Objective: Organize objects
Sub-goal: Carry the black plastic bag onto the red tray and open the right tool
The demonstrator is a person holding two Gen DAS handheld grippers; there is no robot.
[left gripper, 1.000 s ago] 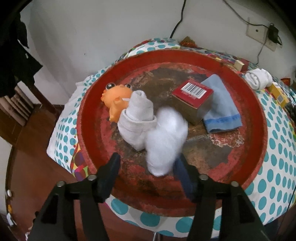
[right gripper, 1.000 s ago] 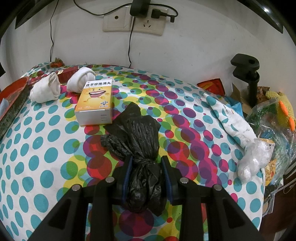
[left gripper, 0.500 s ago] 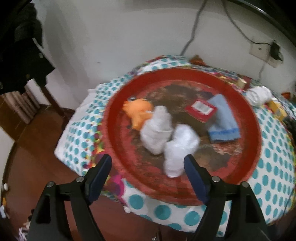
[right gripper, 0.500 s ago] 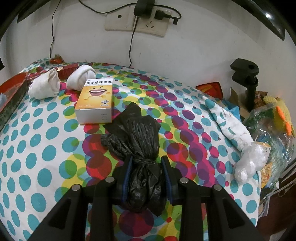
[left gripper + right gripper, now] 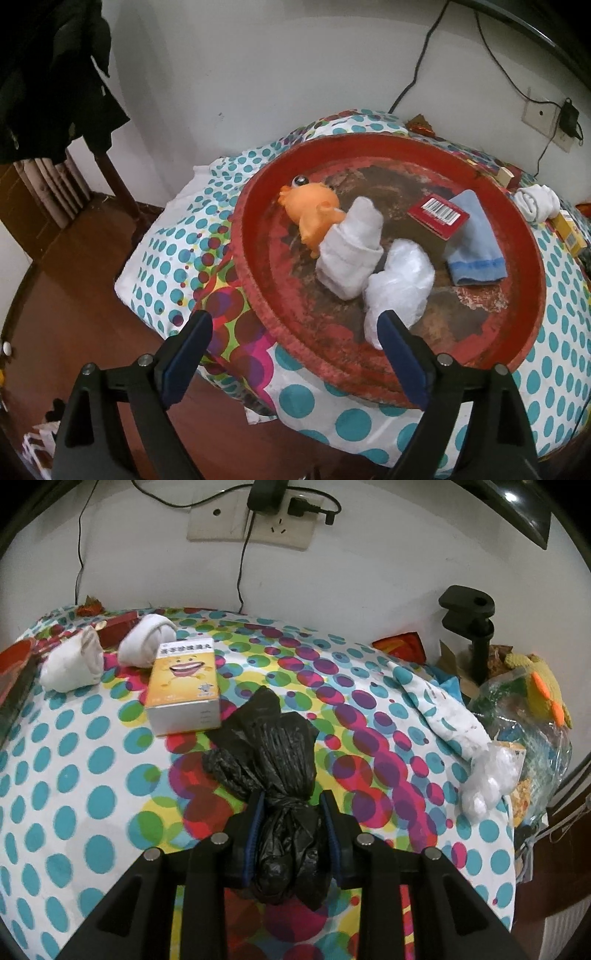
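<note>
**White bag down, black bag up next**

Red tray, centre of left view: toy, sock, box, cloth and white bag inside. Left gripper opening, empty. Lower centre of right view: right gripper clenched on black bag. Next, likely: carry to tray. Yellow box clear only in right view.

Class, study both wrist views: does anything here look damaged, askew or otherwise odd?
Yes. The red tray is badly worn: paint has flaked off its floor, leaving dark rusty patches. It also juts past the table edge nearest the camera. The polka-dot tablecloth is rumpled at the right edge.
</note>
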